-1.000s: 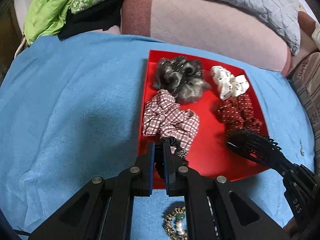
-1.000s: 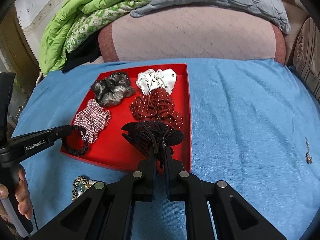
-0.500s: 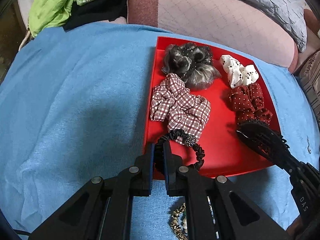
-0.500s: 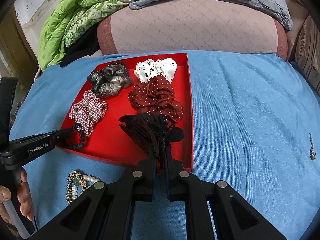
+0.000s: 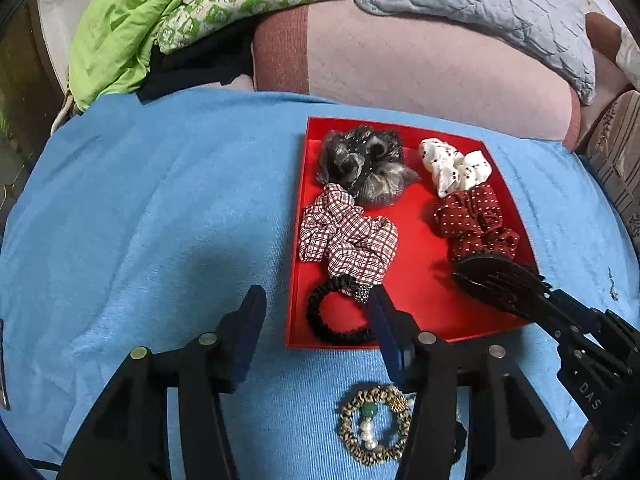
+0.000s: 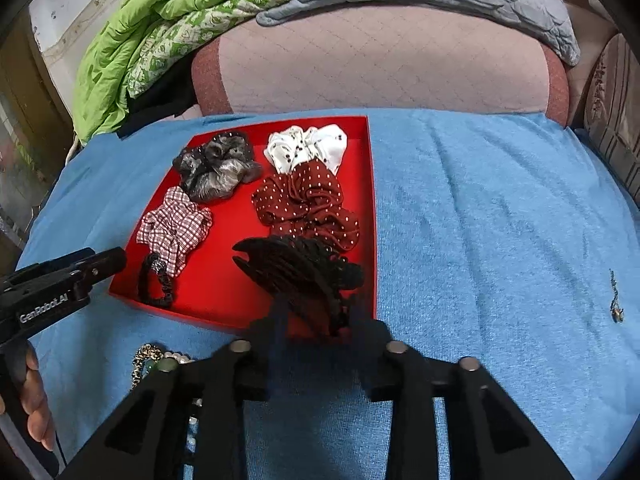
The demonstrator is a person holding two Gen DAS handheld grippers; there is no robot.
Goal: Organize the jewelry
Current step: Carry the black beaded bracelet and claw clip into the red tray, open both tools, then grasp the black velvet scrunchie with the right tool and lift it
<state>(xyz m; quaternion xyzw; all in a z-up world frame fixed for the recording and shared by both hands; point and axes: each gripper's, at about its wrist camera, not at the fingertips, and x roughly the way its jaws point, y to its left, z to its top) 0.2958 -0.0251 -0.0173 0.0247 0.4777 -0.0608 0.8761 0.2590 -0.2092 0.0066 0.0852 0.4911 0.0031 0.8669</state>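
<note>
moved since last look: both tongs were pinched tight on their items a second ago, now both are spreading. The black coiled hair tie with the sparkly bead has dropped out of the left tongs into the tray.
left tongs: jaws opening, pretty wide, nothing pressed between them; the hair tie lies flat in the near left corner of the shallow red square tray, one tip just over it.
right tongs: jaws opening too, blurred. The black plastic claw clip sits right between them at the tray's near right edge, looks let go, resting on the tray.
already in tray: grey fuzzy scrunchie, white dotted scrunchie, red-and-white checked scrunchie, dark red polka-dot scrunchie.
still out: leopard-print and pearl bracelet on the blue towel-covered bed, just below the tray. Also a small chain-like trinket well off to the right.
progress guess: mostly done, two bits left to collect.
</note>
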